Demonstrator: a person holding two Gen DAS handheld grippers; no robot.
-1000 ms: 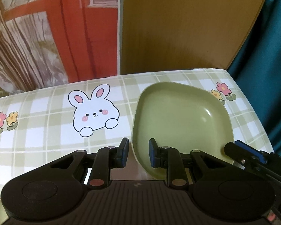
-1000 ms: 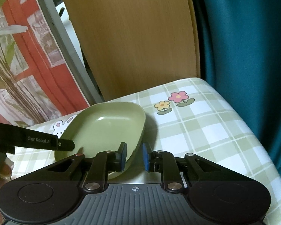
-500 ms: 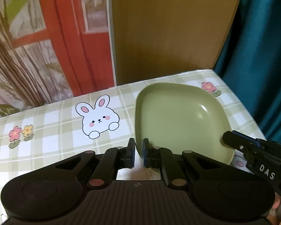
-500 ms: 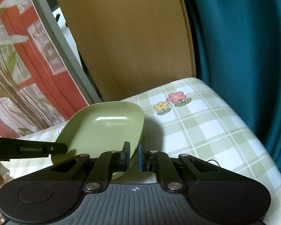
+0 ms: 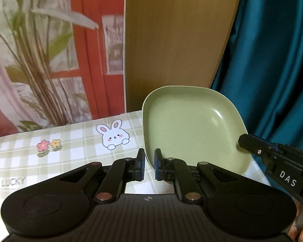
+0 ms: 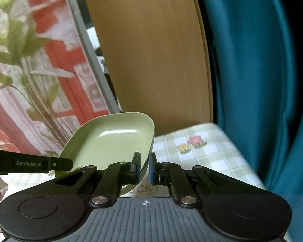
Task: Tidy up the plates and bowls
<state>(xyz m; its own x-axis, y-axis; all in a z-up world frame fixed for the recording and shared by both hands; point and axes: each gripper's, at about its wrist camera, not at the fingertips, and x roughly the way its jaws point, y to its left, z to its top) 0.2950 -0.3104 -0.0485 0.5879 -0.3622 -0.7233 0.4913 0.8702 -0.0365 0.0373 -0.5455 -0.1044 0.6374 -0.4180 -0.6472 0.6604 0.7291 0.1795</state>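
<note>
A green square plate (image 5: 189,125) is held up off the checked tablecloth (image 5: 70,151). My left gripper (image 5: 148,165) is shut on its near left rim. My right gripper (image 6: 144,168) is shut on its right rim; it also shows at the right of the left wrist view (image 5: 258,147). The plate also shows in the right wrist view (image 6: 111,143), tilted, with the left gripper's finger (image 6: 40,164) at its left edge. No bowls are in view.
A wooden chair back (image 5: 177,36) stands just behind the table. A teal curtain (image 5: 272,70) hangs at the right. A printed backdrop with red frames and plants (image 5: 50,60) is at the left. The table's right edge (image 6: 242,161) lies near the curtain.
Both grippers closed on the plate's rim and lifted it off the cloth; the views tilted up, and the plate now stands above the table's far edge.
</note>
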